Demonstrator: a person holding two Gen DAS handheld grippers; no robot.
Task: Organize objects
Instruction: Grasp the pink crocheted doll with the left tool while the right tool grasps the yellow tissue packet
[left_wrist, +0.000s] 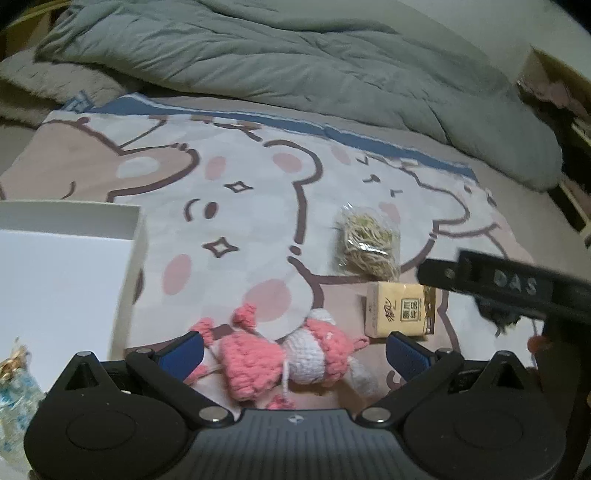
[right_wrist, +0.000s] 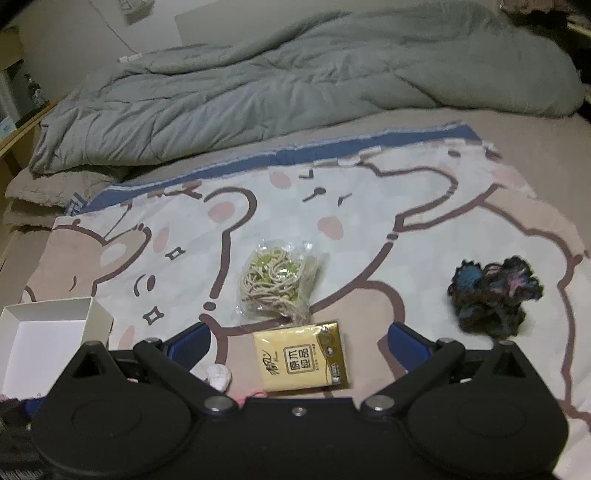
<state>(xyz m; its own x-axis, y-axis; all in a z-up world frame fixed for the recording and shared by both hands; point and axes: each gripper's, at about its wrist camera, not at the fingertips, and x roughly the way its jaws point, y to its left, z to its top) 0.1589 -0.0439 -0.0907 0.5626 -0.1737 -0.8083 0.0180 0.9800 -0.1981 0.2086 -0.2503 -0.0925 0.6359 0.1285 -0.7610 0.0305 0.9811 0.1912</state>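
Note:
A pink and white crocheted toy (left_wrist: 284, 354) lies on the bear-print blanket (left_wrist: 236, 206) between the fingers of my open left gripper (left_wrist: 295, 356). A yellow tissue pack (left_wrist: 400, 308) and a clear bag of beige cord (left_wrist: 367, 245) lie beyond it to the right. My right gripper (right_wrist: 301, 349) is open, with the tissue pack (right_wrist: 301, 360) between its fingers and the cord bag (right_wrist: 279, 286) just beyond. A dark multicoloured yarn bundle (right_wrist: 495, 291) lies to the right. A white open box (left_wrist: 55, 280) stands at the left; it also shows in the right wrist view (right_wrist: 44, 339).
A rumpled grey duvet (left_wrist: 280, 62) lies across the far side of the bed. A small blue and gold packet (left_wrist: 14, 391) sits at the box's near corner. The right gripper's black arm (left_wrist: 517, 291) reaches in at the right of the left wrist view.

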